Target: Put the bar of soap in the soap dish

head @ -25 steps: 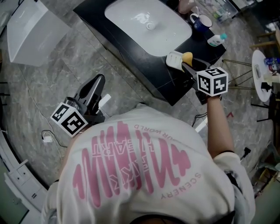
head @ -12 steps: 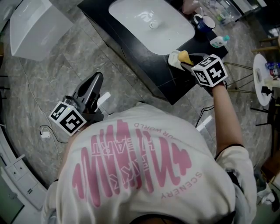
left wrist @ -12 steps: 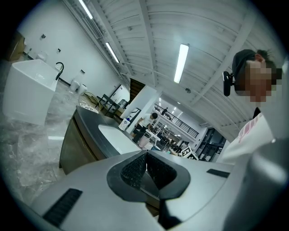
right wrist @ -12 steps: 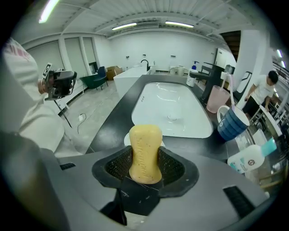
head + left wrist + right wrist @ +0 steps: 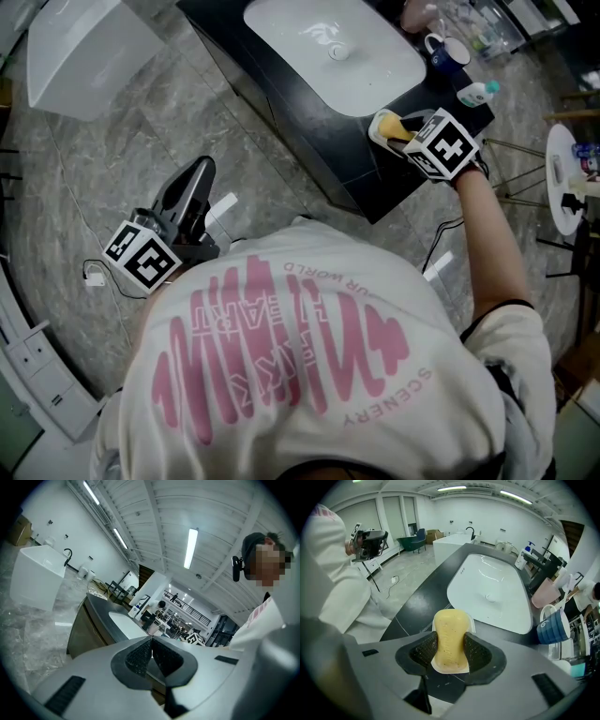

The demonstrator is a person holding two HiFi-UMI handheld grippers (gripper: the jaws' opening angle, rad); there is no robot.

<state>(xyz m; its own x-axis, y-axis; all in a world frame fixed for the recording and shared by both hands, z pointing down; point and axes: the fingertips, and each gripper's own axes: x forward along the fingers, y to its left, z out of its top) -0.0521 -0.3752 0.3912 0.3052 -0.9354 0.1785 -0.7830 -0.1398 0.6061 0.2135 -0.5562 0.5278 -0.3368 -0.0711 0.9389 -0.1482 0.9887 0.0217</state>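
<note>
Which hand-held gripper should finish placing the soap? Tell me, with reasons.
The right. The right hand-held gripper is shut on the bar of soap, right at the soap dish on the counter. The left hand-held gripper is shut, empty, and out over the floor, away from the dish.

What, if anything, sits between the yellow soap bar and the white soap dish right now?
Nothing visible. The yellow soap bar, clamped in the right hand-held gripper, sits directly over the white soap dish on the black counter.

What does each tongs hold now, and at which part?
Right tongs: the bar of soap, pinched across its two sides. Left tongs: shut, holding nothing.
</note>
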